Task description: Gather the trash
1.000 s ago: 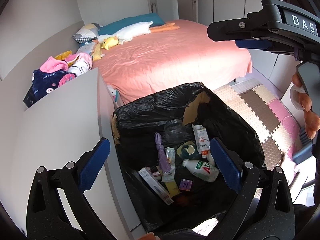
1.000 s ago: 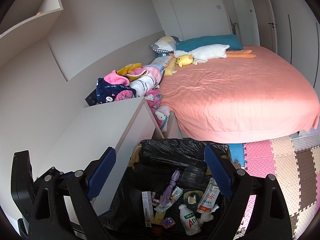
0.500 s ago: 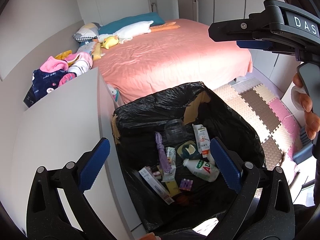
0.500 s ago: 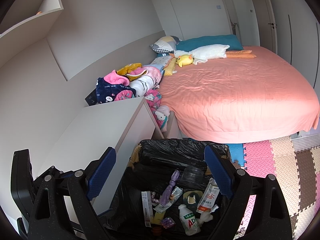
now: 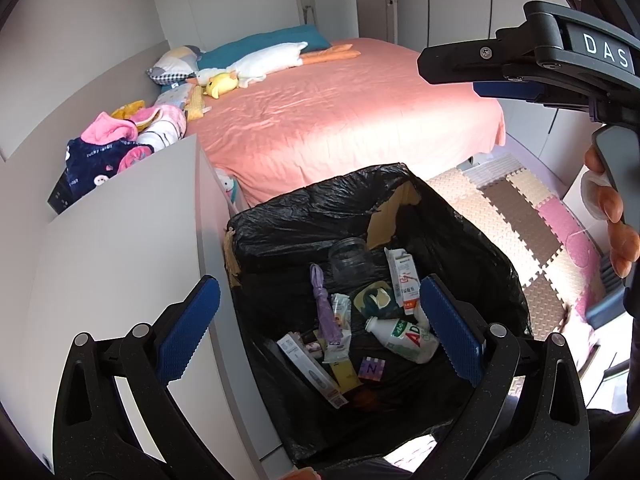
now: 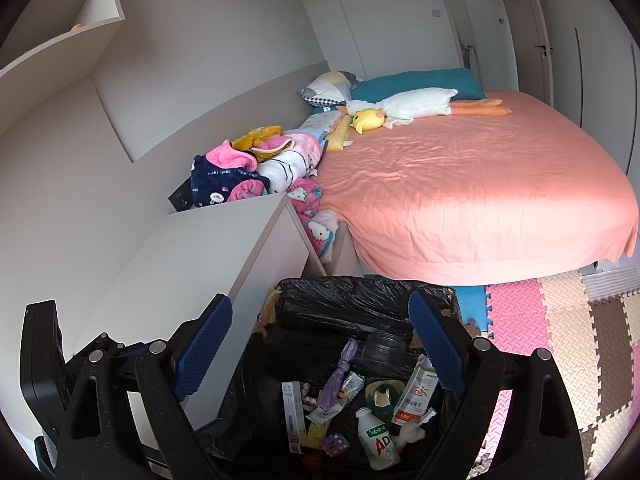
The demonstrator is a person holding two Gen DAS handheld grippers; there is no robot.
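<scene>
Nothing shifted since the earlier frames: both tools hang unmoved above the black plastic-lined cardboard trash bin (image 5: pixel 460 240). Left gripper (image 5: pixel 318 322) spread wide, blue pads empty. Right gripper (image 6: pixel 334 346) equally wide, holding nothing. Inside the bin: white milk bottle with green label (image 5: pixel 404 338), clear plastic jar (image 5: pixel 350 256), purple twisted wrapper (image 6: pixel 340 372), small white carton (image 6: pixel 416 394). Beside the bin, a white cabinet (image 6: pixel 200 256); beyond, a salmon-pink sheeted bed (image 6: pixel 460 192).

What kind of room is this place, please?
A bedroom, probably a child's: a bed with pillows and a plush goose, and foam mats on the floor.
</scene>
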